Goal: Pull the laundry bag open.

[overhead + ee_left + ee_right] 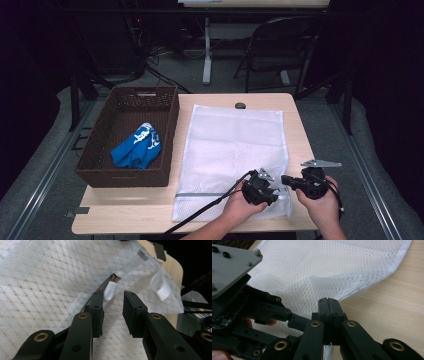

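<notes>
The right tongs (329, 301) are clenched on the near corner fabric of the white mesh laundry bag (230, 145), lifting it slightly. The left tongs (113, 302) stand released, jaws straddling the white zipper pull (110, 290) at their twelve o'clock. The bag lies flat on the table (130, 207); it looks light, limp and slippery, so the small stiff pull seems the surest hold. At nine o'clock a brown basket (167, 130) holds a blue cloth (136, 147).

Bright overhead light on the table (300, 150), darkness all around it. Gripper views sharp mid-frame, near jaws softly blurred.
</notes>
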`<state>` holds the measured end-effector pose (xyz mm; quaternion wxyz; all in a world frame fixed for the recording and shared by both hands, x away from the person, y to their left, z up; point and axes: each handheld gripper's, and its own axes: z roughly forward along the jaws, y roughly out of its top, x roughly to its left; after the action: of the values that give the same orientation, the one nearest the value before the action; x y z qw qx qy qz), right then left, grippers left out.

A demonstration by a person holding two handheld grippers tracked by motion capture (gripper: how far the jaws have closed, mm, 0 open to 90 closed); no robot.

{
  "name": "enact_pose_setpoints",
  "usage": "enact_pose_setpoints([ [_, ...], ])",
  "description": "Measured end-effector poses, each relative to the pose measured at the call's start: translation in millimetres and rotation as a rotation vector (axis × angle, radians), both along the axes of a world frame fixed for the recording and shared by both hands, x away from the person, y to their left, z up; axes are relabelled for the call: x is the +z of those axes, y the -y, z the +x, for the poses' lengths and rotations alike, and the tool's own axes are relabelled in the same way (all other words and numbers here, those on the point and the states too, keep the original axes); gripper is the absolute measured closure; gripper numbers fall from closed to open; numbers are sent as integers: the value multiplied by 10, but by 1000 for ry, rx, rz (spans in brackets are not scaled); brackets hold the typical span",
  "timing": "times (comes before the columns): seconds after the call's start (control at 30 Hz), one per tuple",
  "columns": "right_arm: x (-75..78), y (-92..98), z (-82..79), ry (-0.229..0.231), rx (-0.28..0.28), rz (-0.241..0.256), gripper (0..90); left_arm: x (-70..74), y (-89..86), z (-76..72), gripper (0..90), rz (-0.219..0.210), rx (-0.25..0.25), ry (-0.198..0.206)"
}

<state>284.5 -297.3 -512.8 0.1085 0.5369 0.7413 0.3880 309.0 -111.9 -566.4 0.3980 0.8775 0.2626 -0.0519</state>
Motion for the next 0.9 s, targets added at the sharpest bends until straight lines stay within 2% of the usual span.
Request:
enact_pose_setpoints([
  [0.2, 0, -3, 0, 4, -1, -3, 900, 7, 13, -13, 703, -14, 1, -5],
  [0.23, -1, -4, 0, 5, 0, -4, 900, 5, 13, -10, 708, -32, -4, -12],
  [0.37, 0, -8, -3, 8, 0, -4, 900, 20, 27, -10, 736, -49, 2, -14],
  [0.63, 2, 4, -5, 10, -6, 6, 900, 39, 43, -25, 807, -25, 14, 12],
  [0.8, 3, 24, -12, 12, -9, -2, 900, 52, 12, -12, 834, -27, 18, 14],
  [0.9, -5, 36, -13, 13, -14, 11, 900, 54, 3, -12, 841, -36, 17, 10],
])
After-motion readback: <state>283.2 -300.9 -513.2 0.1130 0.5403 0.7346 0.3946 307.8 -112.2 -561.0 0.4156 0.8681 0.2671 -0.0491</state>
